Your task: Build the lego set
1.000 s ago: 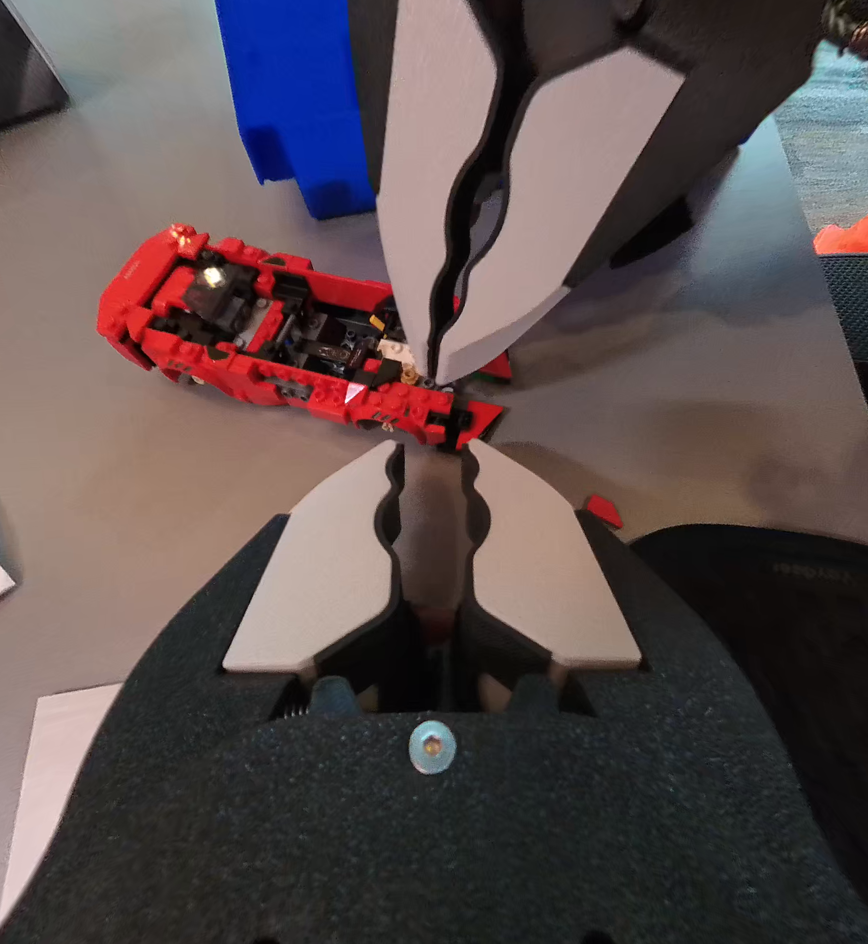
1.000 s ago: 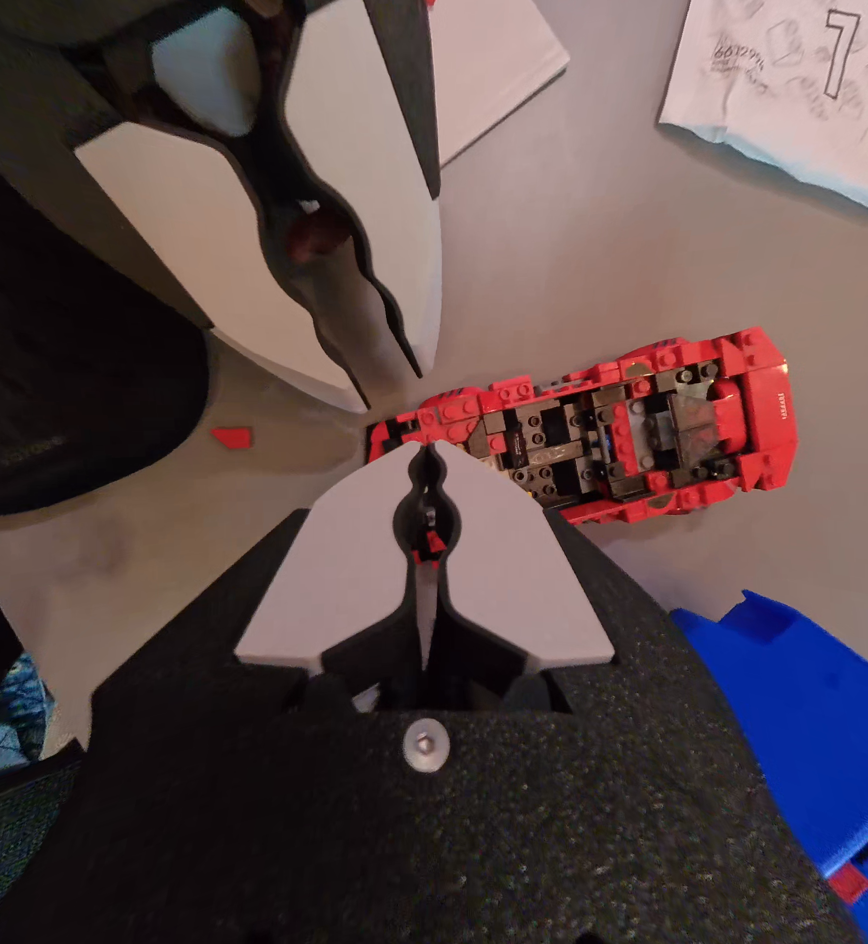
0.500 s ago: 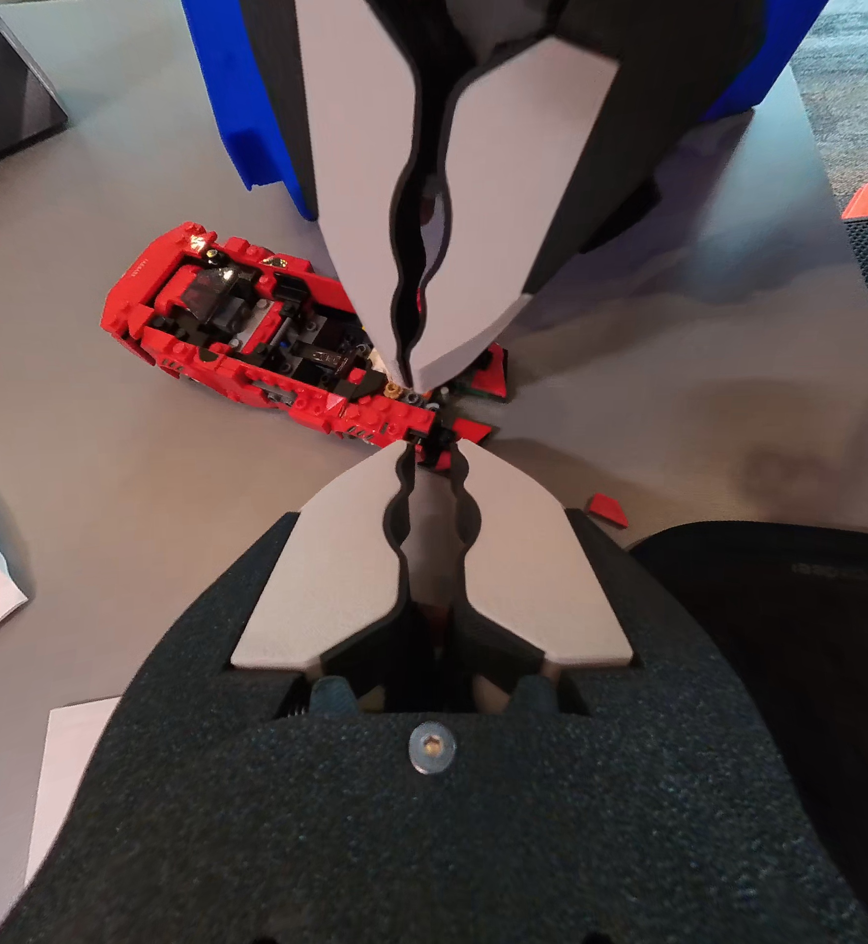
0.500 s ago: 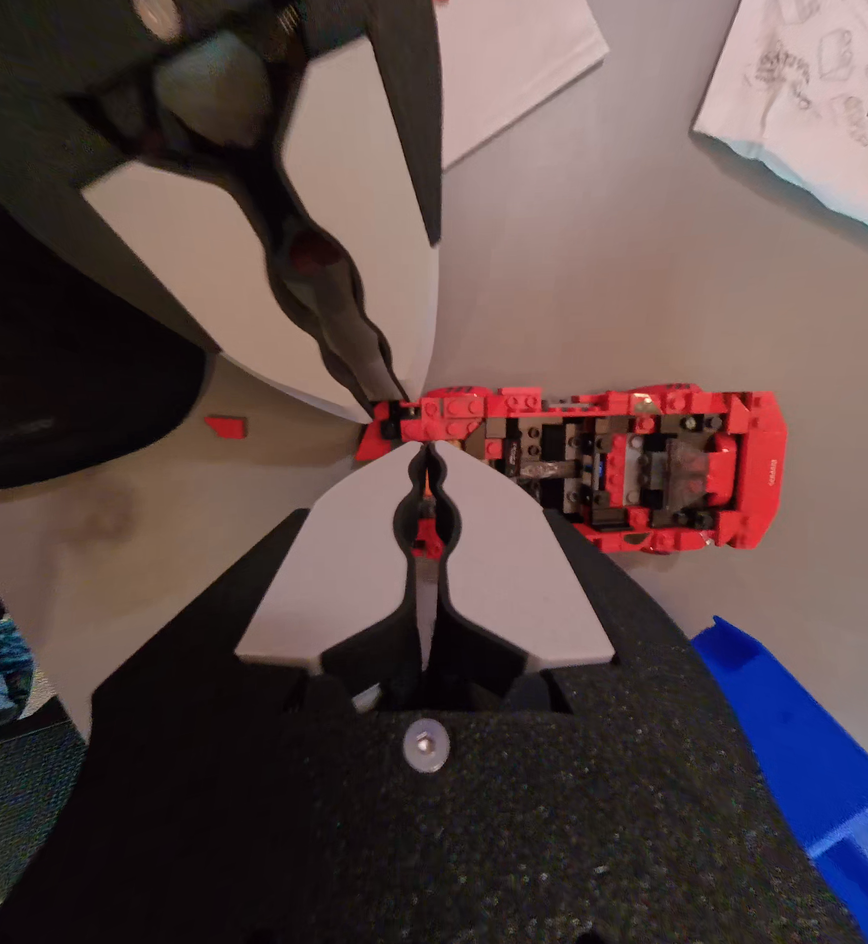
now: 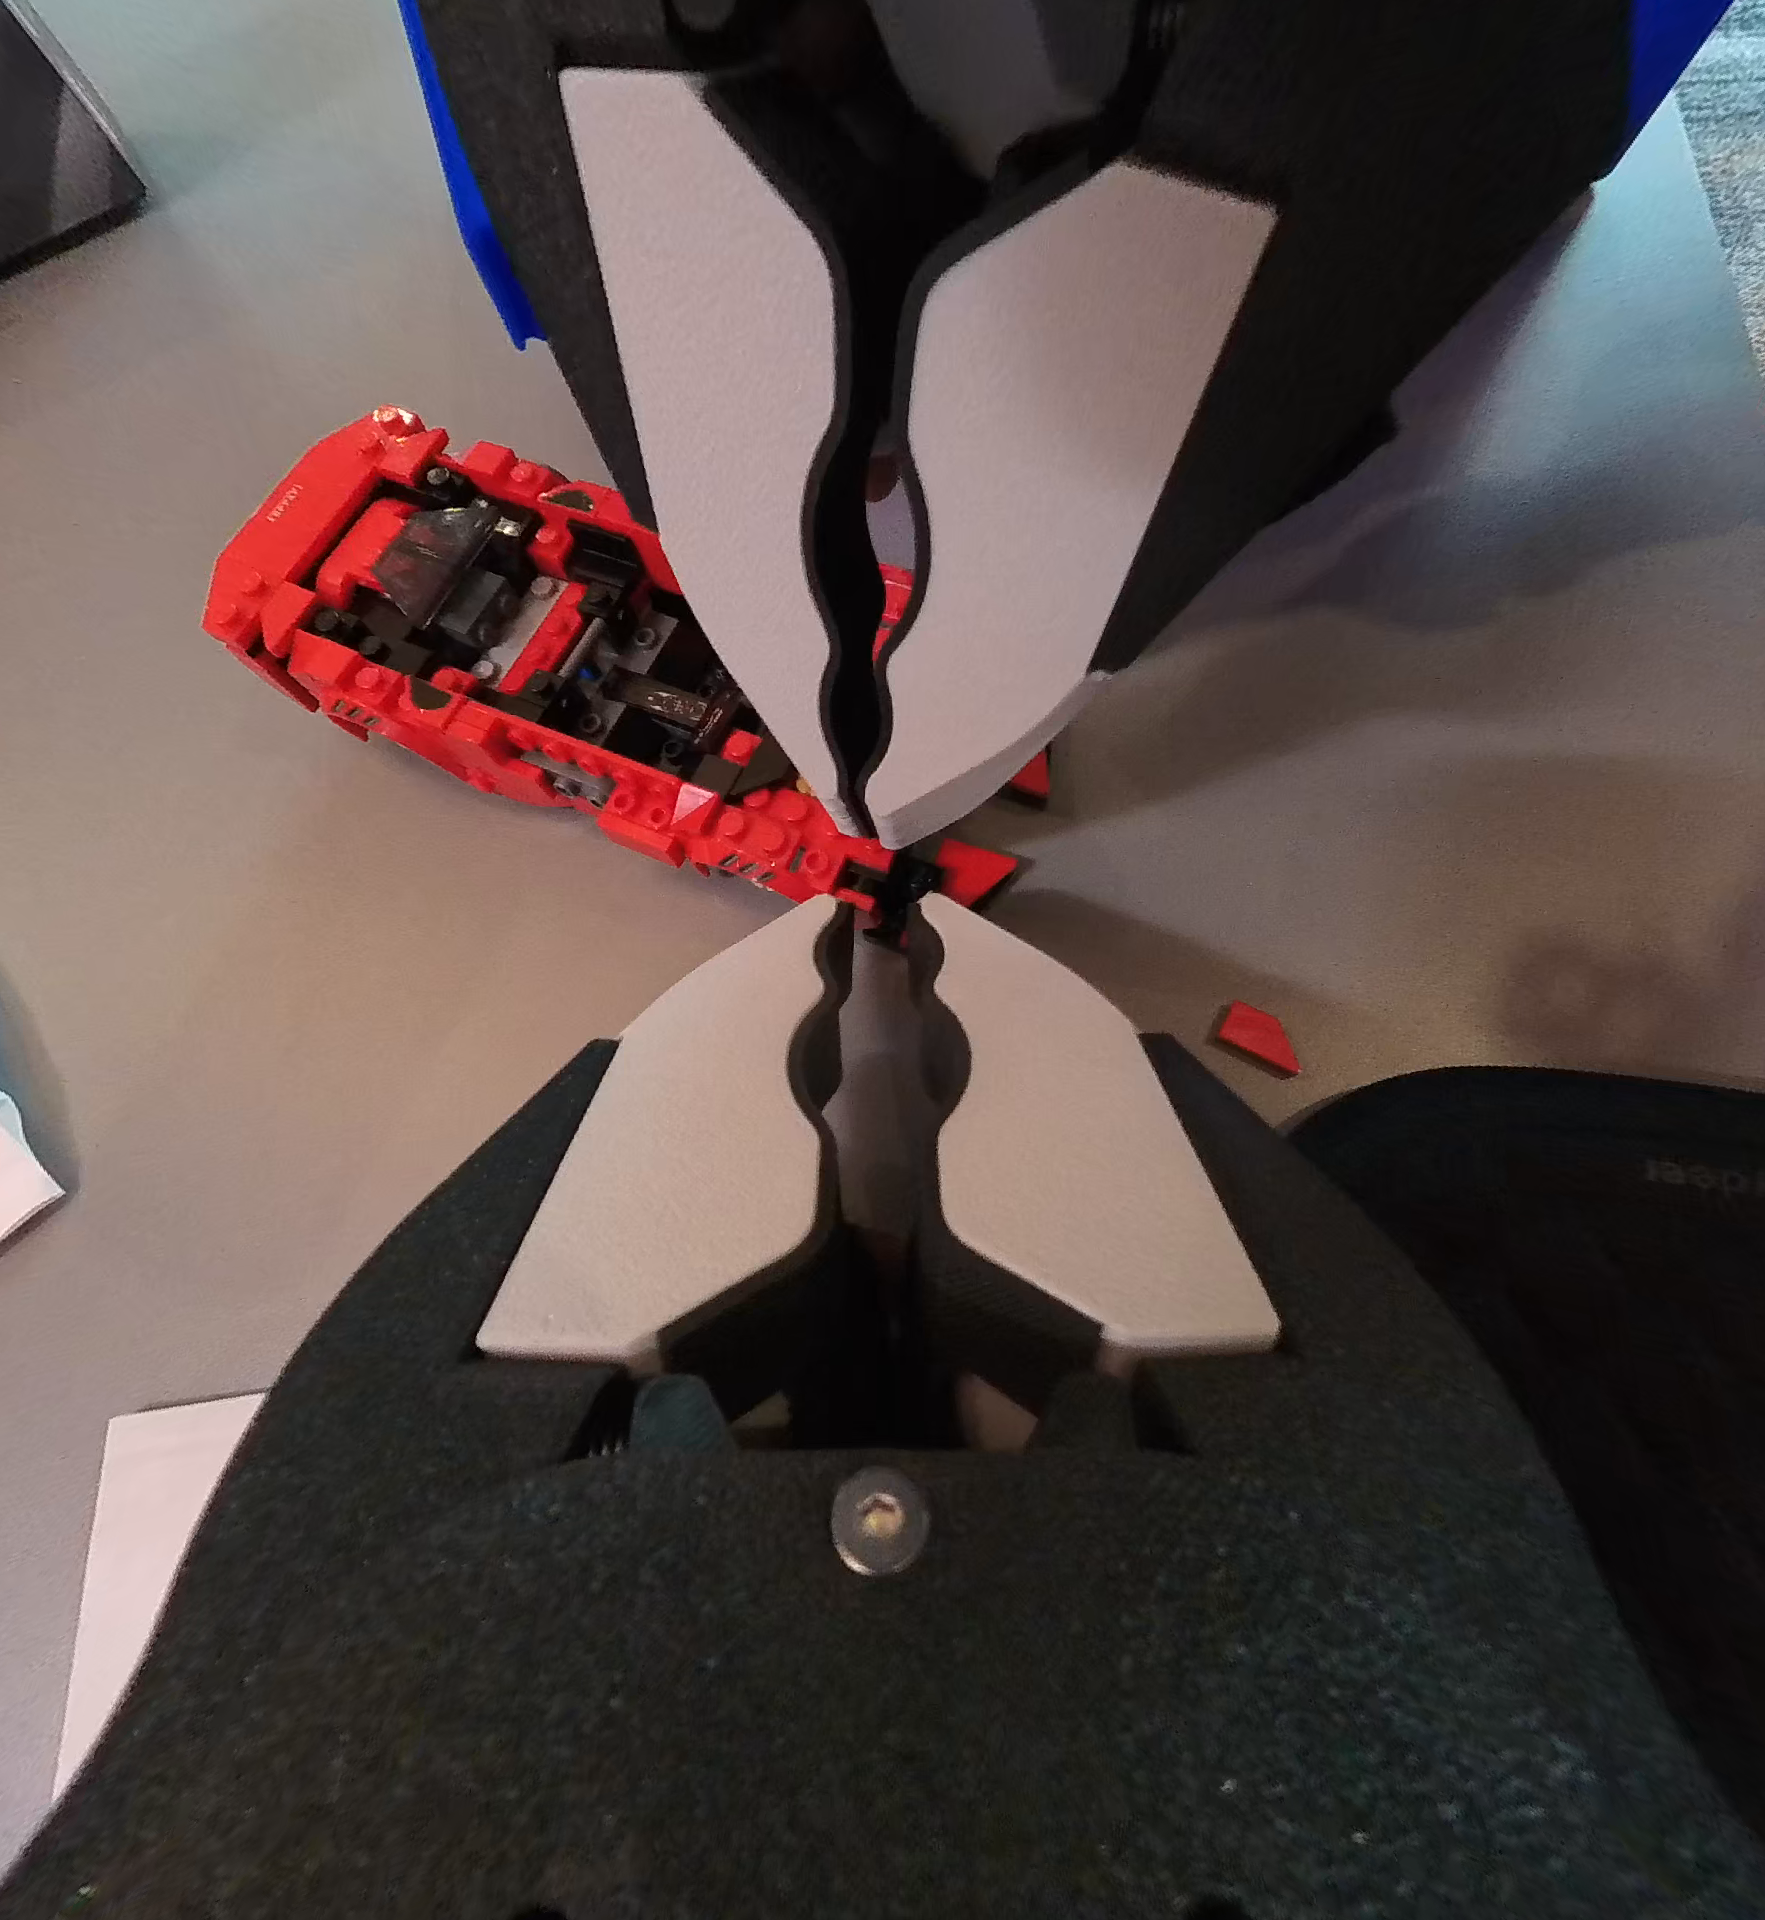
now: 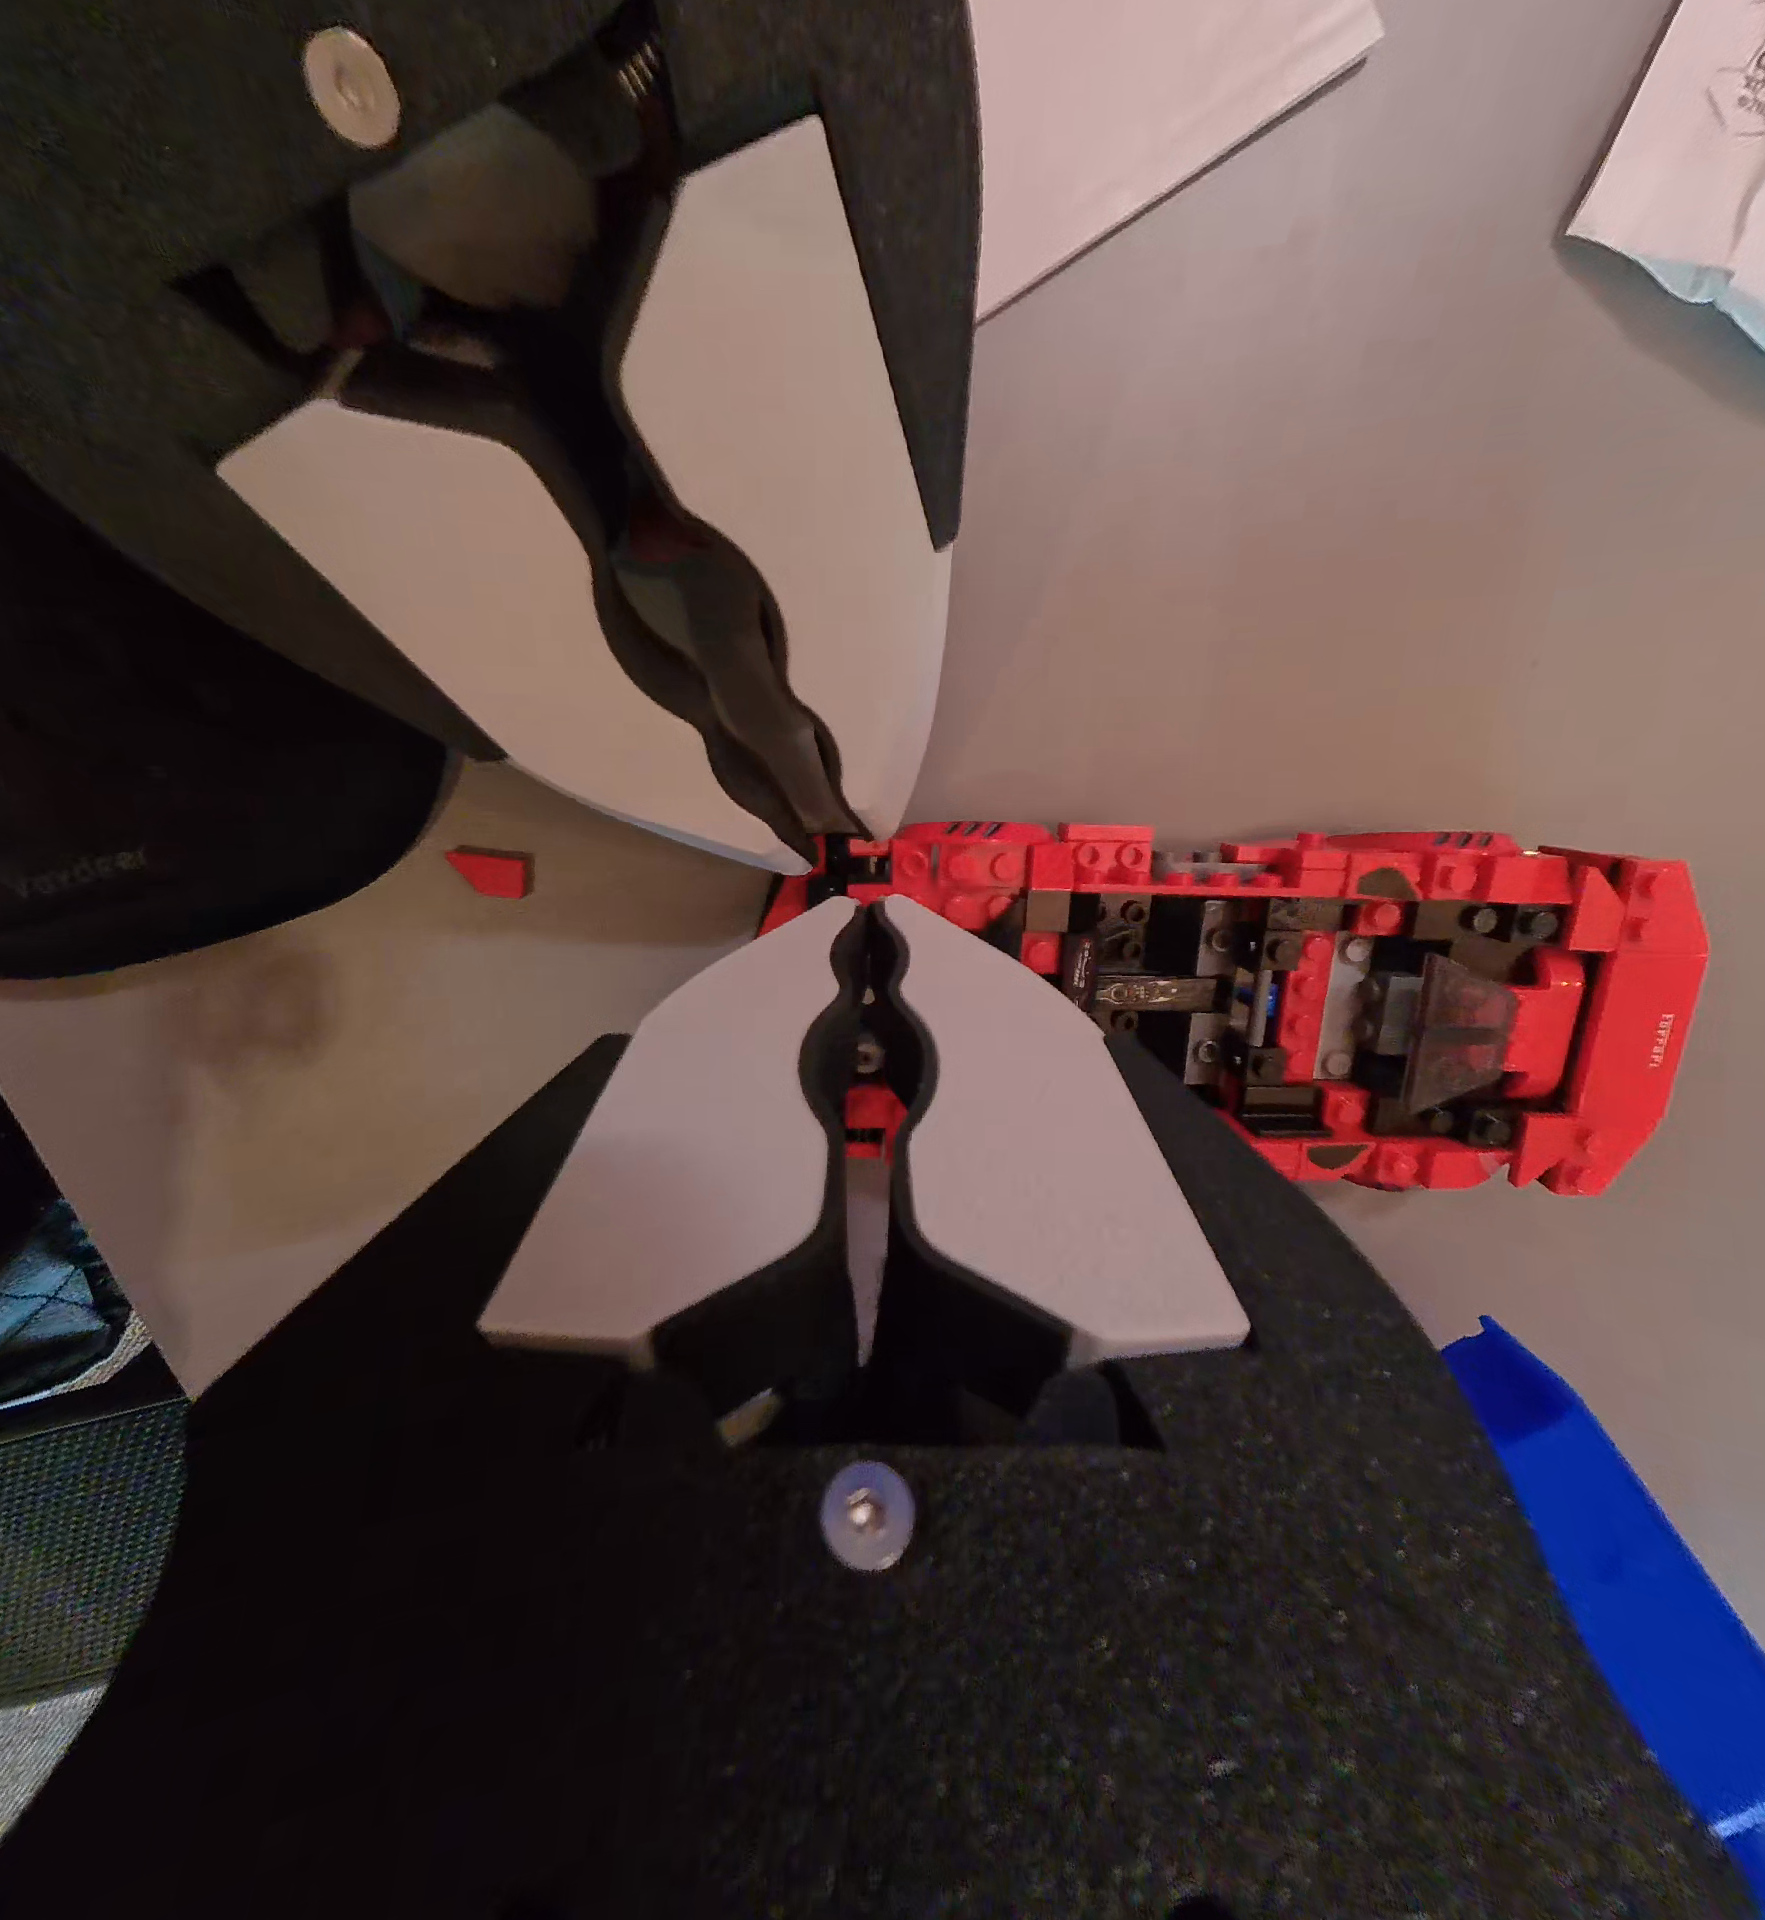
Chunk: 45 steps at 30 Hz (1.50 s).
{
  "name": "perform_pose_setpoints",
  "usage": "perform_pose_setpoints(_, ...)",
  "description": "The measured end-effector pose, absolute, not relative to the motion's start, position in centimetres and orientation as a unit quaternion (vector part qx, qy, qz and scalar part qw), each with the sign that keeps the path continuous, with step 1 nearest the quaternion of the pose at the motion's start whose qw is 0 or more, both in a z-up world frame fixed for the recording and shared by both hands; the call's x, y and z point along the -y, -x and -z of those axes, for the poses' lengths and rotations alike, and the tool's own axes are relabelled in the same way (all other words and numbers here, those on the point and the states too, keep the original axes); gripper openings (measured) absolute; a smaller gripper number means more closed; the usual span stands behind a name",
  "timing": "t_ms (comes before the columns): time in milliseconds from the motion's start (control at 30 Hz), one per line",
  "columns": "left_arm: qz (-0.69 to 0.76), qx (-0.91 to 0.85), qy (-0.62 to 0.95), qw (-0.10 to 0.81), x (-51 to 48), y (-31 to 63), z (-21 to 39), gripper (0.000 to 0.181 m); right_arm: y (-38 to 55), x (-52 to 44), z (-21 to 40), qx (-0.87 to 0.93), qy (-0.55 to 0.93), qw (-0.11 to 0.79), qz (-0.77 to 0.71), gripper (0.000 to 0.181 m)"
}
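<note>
The red lego car (image 5: 504, 665) lies roof-off on the grey table, and also shows in the right wrist view (image 6: 1377, 997). My left gripper (image 5: 878, 912) comes from below. Its tips pinch a small black piece (image 5: 901, 885) at the car's near end corner. In the right wrist view the left gripper (image 6: 836, 844) comes from the top left onto that same corner. My right gripper (image 6: 870, 914) is shut, with its tips on the same end of the car. In the left wrist view it (image 5: 862, 821) comes down from above. A loose red slope piece (image 5: 1257, 1039) lies beside the grippers.
A blue bin (image 6: 1636, 1558) stands close behind the right gripper and shows at the top of the left wrist view (image 5: 462, 187). White paper sheets (image 5: 151, 1558) (image 6: 1117, 104) and a printed bag (image 6: 1751, 177) lie around. A black chair (image 5: 1636, 1403) is at the table edge. Only a small space, under 4 cm, lies between the two pairs of fingers.
The car's end has swung toward my left gripper. The left jaws have narrowed onto its corner. The right gripper has come down onto the same end.
</note>
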<state>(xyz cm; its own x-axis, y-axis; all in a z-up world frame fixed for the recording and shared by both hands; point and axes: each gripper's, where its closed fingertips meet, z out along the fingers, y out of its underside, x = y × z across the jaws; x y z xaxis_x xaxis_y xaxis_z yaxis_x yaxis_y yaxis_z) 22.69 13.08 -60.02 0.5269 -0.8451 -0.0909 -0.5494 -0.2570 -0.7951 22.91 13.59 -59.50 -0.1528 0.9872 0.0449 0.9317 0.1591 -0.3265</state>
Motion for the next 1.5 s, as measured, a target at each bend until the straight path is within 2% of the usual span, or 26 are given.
perform_pose_setpoints(633, 0.172, -0.449, 0.776, 0.409, -13.2, -22.6, 60.2, 0.006, -23.0, -13.6, 59.7, 0.738, 0.658, 0.111, -0.107, 0.000)
perform_pose_setpoints(800, 0.180, -0.443, 0.778, 0.407, -13.2, -22.5, 60.1, 0.007, -23.4, -13.5, 59.5, 0.730, 0.660, 0.093, -0.149, 0.000)
perform_pose_setpoints(867, 0.189, -0.434, 0.783, 0.403, -13.3, -22.3, 60.1, 0.009, -23.0, -14.0, 58.6, 0.717, 0.665, 0.113, -0.175, 0.000)
perform_pose_setpoints(1500, 0.184, -0.427, 0.801, 0.378, -13.5, -22.1, 60.9, 0.008, -22.8, -14.9, 59.6, 0.723, 0.669, 0.124, -0.118, 0.000)
